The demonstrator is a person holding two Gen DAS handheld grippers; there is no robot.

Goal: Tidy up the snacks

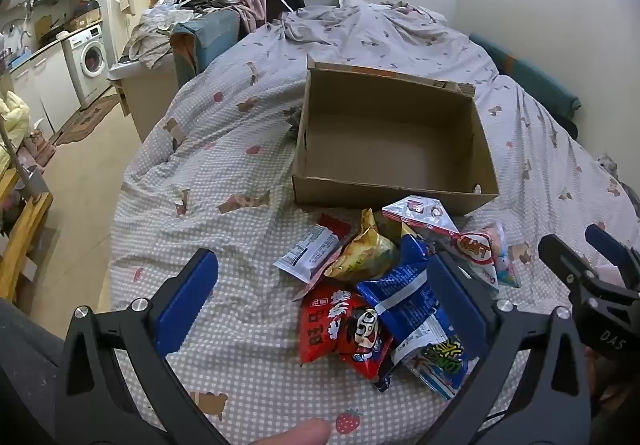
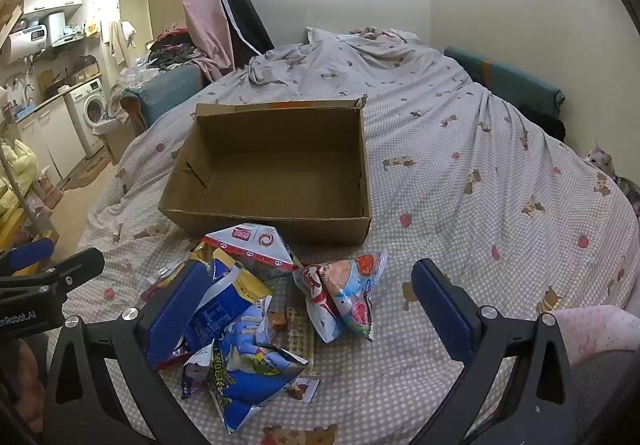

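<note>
An open, empty cardboard box (image 1: 400,189) (image 2: 276,223) sits on the bed. In front of it lies a pile of snack packets: a red packet (image 1: 340,333), a blue packet (image 1: 404,297) (image 2: 224,309), a yellow packet (image 1: 364,257), a white packet (image 1: 308,253), a white-and-red pouch (image 1: 424,217) (image 2: 256,249) and a pink-blue pouch (image 1: 488,257) (image 2: 344,293). My left gripper (image 1: 320,301) is open above the red and blue packets. My right gripper (image 2: 308,305) is open over the pile, holding nothing; it also shows in the left wrist view (image 1: 580,257).
The bed (image 2: 480,173) has a checked cover with a rumpled quilt at the far end. A cat (image 2: 604,165) sits at the bed's right edge. A washing machine (image 1: 90,57) and cabinets stand far left, across open floor.
</note>
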